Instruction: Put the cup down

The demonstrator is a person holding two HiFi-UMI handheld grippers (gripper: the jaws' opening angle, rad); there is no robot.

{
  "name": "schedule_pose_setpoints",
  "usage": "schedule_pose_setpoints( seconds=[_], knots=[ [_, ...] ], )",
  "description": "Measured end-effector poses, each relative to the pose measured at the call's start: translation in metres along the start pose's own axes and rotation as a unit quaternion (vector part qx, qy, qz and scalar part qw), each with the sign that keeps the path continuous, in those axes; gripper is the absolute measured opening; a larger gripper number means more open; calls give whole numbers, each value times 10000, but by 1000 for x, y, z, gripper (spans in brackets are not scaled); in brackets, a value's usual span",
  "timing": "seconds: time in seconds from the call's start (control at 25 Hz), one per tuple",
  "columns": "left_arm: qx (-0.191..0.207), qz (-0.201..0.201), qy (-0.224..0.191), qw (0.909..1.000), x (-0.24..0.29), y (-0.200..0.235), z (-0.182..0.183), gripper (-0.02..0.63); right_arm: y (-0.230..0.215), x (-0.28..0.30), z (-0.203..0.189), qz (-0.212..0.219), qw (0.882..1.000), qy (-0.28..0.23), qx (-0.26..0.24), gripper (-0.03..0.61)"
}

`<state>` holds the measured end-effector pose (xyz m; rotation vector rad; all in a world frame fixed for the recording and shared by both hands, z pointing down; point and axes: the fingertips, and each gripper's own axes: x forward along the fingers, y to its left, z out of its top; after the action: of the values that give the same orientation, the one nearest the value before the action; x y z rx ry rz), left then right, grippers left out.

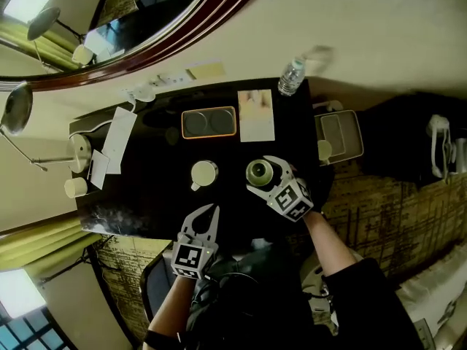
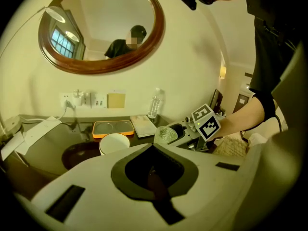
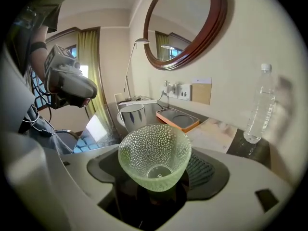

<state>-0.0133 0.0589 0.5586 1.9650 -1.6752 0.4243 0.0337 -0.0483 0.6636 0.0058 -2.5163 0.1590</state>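
Here, a dark desk [image 1: 157, 192] stands below an oval mirror [image 1: 109, 20].

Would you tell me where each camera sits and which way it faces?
Head view: on the person's head, looking steeply down at the table; left gripper, right gripper and forearms show.
Left gripper view: on the left gripper, facing the wall mirror; its closed fingers show.
Right gripper view: on the right gripper, facing the wall; its fingers hold the glass cup.
Shared: all show the orange tray and white mug.

Left hand-held gripper [image 1: 211, 210] is shut — right hand-held gripper [image 1: 263, 168] clasps a cup [image 3: 154, 150].
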Motion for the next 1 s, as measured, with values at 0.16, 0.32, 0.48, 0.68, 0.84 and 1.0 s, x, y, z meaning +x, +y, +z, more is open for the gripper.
schedule_pose_setpoints(
  seconds=[0.16, 0.32, 0.48, 0.68, 0.84, 1.0],
  knots=[
    [-21, 11, -71, 10000, 3, 1, 2, 5, -8, -1, 13, -90, 9999, -16, -122, 396],
    [-287, 172, -131, 9994, 2, 6, 15, 5, -22, 1, 37, -96, 9998, -109, -130, 396],
    [-77, 167, -195, 9996, 5, 17, 13, 5, -46, 13, 80, -187, 9988, -263, -379, 396],
    [-312, 314, -313, 9985, 9, 21, 27, 5, -71, 38, 109, -231, 9987, -324, -326, 396],
    [-193, 270, -350, 9988, 13, 24, 26, 5, -82, 62, 125, -187, 9988, -307, -347, 396],
    [-262, 297, -346, 9986, 16, 25, 24, 4, -92, 85, 136, -133, 9989, -247, -375, 397]
  ],
)
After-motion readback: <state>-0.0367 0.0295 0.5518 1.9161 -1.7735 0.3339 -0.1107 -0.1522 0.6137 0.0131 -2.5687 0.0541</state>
